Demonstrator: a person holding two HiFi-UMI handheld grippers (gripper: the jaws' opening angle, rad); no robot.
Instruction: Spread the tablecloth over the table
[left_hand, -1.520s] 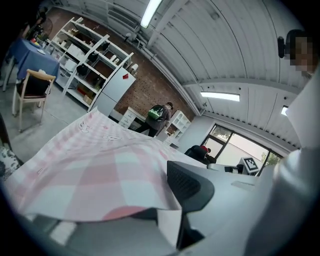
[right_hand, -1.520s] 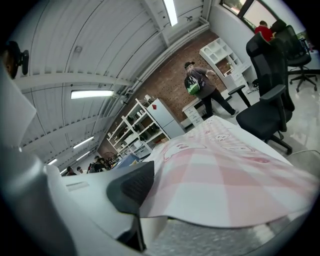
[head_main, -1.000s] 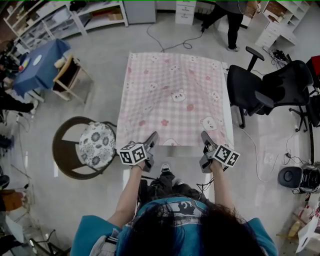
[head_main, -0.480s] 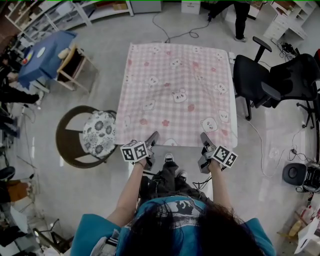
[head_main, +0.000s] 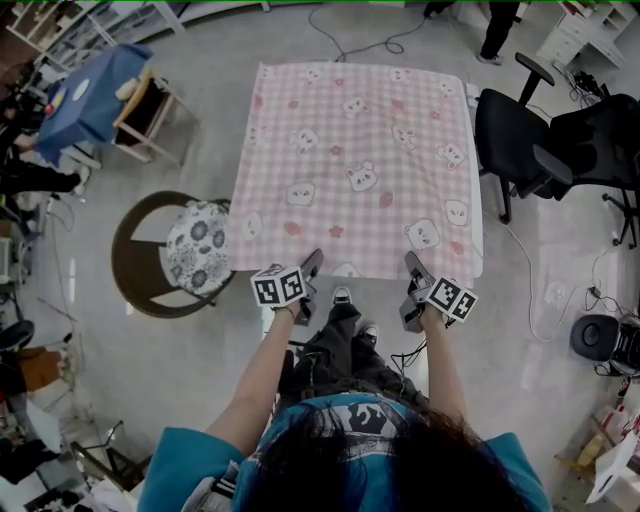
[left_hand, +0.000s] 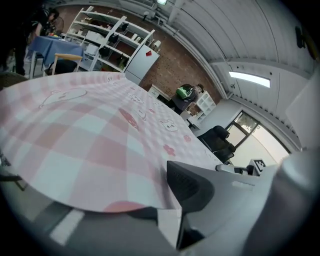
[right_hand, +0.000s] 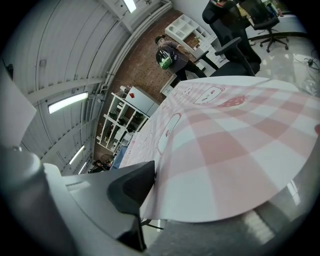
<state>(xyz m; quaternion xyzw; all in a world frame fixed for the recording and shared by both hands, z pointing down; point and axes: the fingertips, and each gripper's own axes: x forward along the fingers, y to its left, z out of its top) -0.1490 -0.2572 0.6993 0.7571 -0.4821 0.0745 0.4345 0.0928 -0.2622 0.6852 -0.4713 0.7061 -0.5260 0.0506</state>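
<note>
The tablecloth (head_main: 355, 160) covers the bench (head_main: 476, 200); the left gripper (head_main: 312, 262) and right gripper (head_main: 411, 264) each pinch its hem at the bench's near edge; an uneven pull may drag it askew.

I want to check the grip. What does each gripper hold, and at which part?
Both hold the pink checked tablecloth by its near edge, the left gripper left of the middle, the right gripper right of it.
</note>
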